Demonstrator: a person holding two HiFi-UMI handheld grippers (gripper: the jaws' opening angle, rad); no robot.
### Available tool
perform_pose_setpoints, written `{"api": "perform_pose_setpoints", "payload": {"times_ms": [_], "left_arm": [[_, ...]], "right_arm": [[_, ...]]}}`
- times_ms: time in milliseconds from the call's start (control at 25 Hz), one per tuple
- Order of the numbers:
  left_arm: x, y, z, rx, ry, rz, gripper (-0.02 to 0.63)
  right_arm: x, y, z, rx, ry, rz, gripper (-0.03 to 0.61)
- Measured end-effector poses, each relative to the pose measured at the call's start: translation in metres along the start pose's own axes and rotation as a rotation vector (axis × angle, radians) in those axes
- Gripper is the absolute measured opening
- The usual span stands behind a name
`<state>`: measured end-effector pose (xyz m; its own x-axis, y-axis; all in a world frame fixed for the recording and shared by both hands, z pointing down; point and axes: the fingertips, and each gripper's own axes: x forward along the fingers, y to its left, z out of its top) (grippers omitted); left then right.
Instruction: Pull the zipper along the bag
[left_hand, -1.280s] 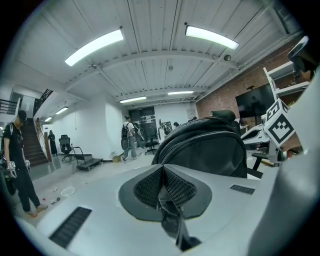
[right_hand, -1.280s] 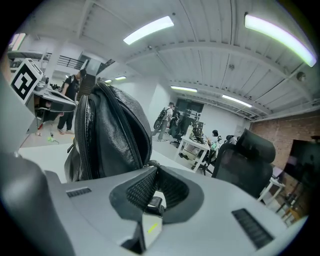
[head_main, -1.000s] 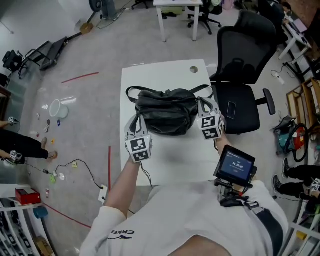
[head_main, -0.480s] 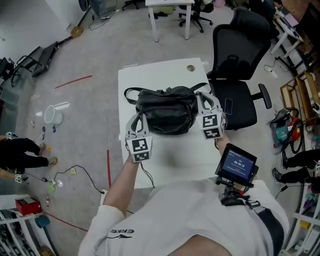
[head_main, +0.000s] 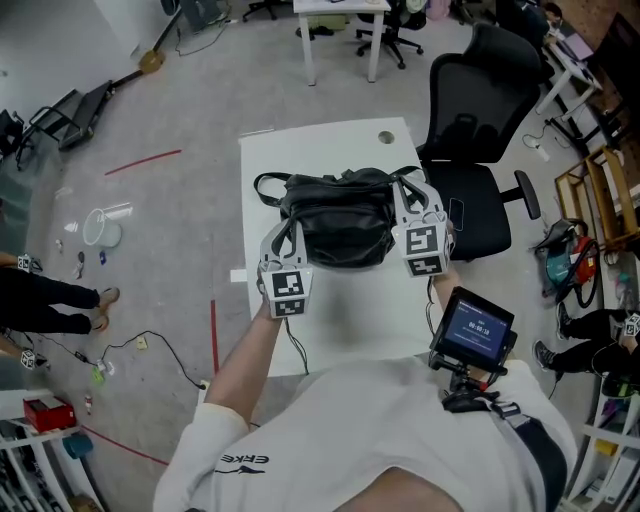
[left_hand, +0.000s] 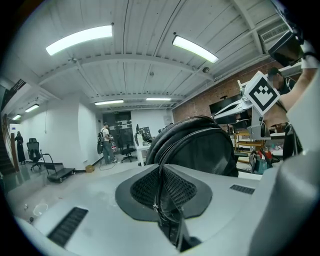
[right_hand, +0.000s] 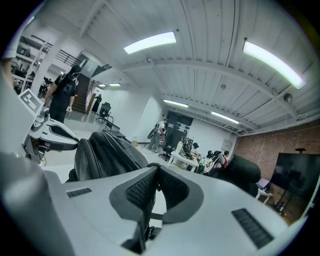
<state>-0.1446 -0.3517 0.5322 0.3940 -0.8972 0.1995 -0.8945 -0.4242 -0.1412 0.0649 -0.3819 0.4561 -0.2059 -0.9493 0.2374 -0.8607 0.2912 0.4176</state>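
Checking left hand-held gripper (head_main: 284, 232) first, what is it on? (A)

Pressed together on the left end of the bag (head_main: 340, 225), right on the zipper (left_hand: 167, 145) line. Small metal bit sits at the pinch, maybe the pull, can't confirm. (B)

Right hand-held gripper (head_main: 406, 196)? (A)

Also closed, pads nearly touching, dark bag material caught low between them at the bag's right end. Edge or strap, can't tell which. (B)

Bag location? (A)

On the white counter (head_main: 320, 150), about mid-width, just ahead of the person. Black, slumped, 1 strap looping off the far-left corner. (B)

Key relation for the next move? (A)

Bag's long axis runs left to right, and the zipper follows it over the top. The 2 grippers sit at opposite ends of that axis, so the track lies between them. From the left gripper, the zipper climbs away over the hump toward the right gripper. (B)

So which one travels? (A)

My guess: left is on the zipper, so it drags rightward along the axis while right anchors the far end. Pull has to stay in line with the track, or the soft bag bunches. (B)
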Motion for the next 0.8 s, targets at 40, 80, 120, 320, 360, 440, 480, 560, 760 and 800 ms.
{"api": "perform_pose_setpoints", "payload": {"times_ms": [40, 80, 120, 320, 360, 440, 480, 560, 760, 800], "left_arm": [[-0.001, 0.001, 0.000, 0.000, -0.003, -0.005, 0.005], [-0.002, 0.001, 0.001, 0.001, -0.006, -0.010, 0.005], [-0.002, 0.000, 0.001, 0.002, -0.010, -0.014, 0.005], [-0.006, 0.006, 0.000, 0.004, -0.026, -0.028, 0.005], [-0.007, 0.010, -0.001, 0.004, -0.028, -0.031, 0.005], [-0.010, 0.017, -0.003, 0.002, -0.032, -0.038, 0.005], [-0.012, 0.018, -0.004, 0.002, -0.034, -0.040, 0.005], [-0.012, 0.016, -0.002, 0.005, -0.037, -0.041, 0.005], [-0.009, 0.014, -0.006, -0.009, -0.038, -0.051, 0.005], [-0.009, 0.016, -0.008, -0.013, -0.036, -0.054, 0.005]], "right_arm": [[0.000, 0.004, 0.005, -0.005, -0.007, 0.000, 0.020], [0.000, 0.007, 0.010, -0.009, -0.015, 0.000, 0.019], [0.000, 0.009, 0.013, -0.012, -0.022, 0.000, 0.020], [0.000, 0.025, 0.033, -0.032, -0.043, 0.002, 0.020], [0.001, 0.031, 0.038, -0.037, -0.043, 0.004, 0.020], [0.003, 0.042, 0.046, -0.046, -0.045, 0.008, 0.020], [0.003, 0.045, 0.049, -0.053, -0.048, 0.011, 0.020], [0.003, 0.048, 0.052, -0.068, -0.056, 0.017, 0.020], [0.005, 0.055, 0.062, -0.094, -0.051, 0.031, 0.020], [0.007, 0.059, 0.065, -0.100, -0.050, 0.034, 0.020]]}}
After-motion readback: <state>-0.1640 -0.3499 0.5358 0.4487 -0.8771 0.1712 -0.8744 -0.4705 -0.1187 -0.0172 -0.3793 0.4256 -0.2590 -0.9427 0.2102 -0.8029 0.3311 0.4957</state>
